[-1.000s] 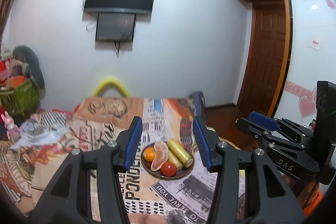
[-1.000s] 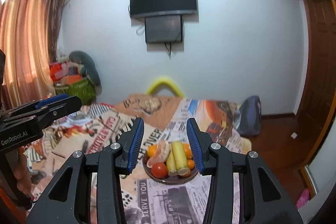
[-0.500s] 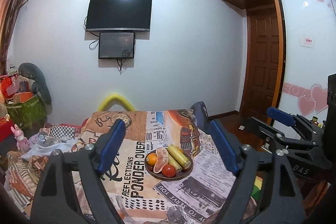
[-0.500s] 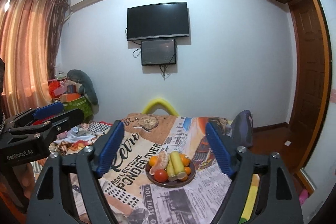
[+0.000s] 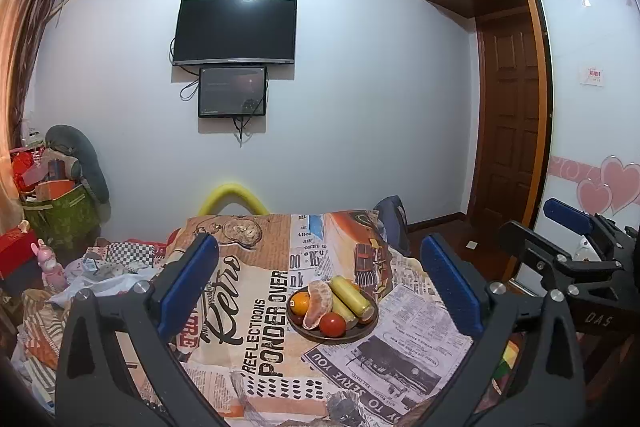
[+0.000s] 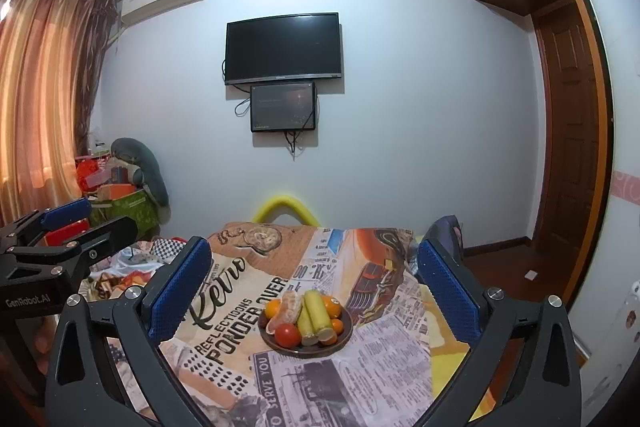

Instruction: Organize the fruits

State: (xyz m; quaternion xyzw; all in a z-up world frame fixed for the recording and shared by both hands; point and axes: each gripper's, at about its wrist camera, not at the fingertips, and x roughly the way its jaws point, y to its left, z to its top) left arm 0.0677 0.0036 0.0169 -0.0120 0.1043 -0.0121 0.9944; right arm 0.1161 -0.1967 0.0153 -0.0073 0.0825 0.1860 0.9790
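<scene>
both claws opening wider than before, nothing between them, fruit plate point(image 5: 362, 331) ahead, curtain point(image 6: 36, 99) in right view only

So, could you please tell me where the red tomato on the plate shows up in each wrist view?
Left wrist: the tomato sits at the near edge of the plate, low and centre, right of the peeled citrus.
Right wrist: the tomato sits at the plate's near left, low and centre.
Shared landmark: the wall TV, up the frame from the plate in both.
</scene>
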